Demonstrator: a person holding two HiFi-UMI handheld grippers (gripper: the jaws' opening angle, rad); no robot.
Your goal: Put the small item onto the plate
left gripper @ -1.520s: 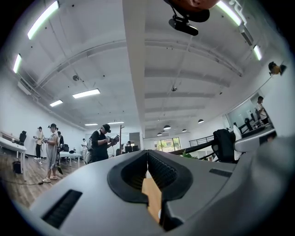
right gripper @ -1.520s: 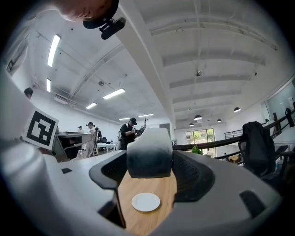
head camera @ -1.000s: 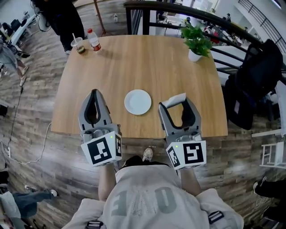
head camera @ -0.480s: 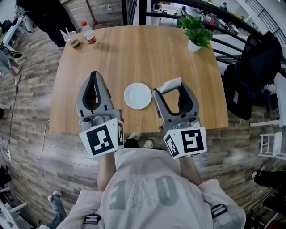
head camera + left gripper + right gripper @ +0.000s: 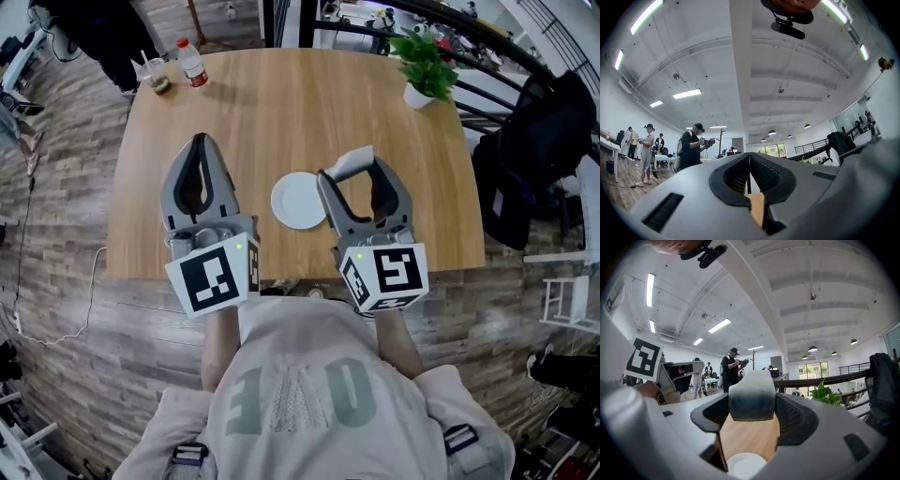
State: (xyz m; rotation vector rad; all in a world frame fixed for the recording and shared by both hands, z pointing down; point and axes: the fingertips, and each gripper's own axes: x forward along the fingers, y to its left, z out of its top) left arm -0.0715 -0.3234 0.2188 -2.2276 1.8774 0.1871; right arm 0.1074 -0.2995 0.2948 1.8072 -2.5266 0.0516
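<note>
The small item [image 5: 751, 394], apparently soft and light, is clamped at mid-body between the fingers of the right gripper [image 5: 349, 171], just beside the plate [image 5: 296, 200] on the tabletop [image 5: 281, 103]. Gentle pressure is judged sufficient. The fingers of the left gripper [image 5: 199, 142] are pressed together, empty.

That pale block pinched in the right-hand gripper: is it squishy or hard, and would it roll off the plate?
Likely light: the right gripper holds the pale block up by its sides alone. Its rounded edges and matte skin hint at foam, so perhaps squishy, though no denting shows. Being flat-sided, it should sit still on the plate.
</note>
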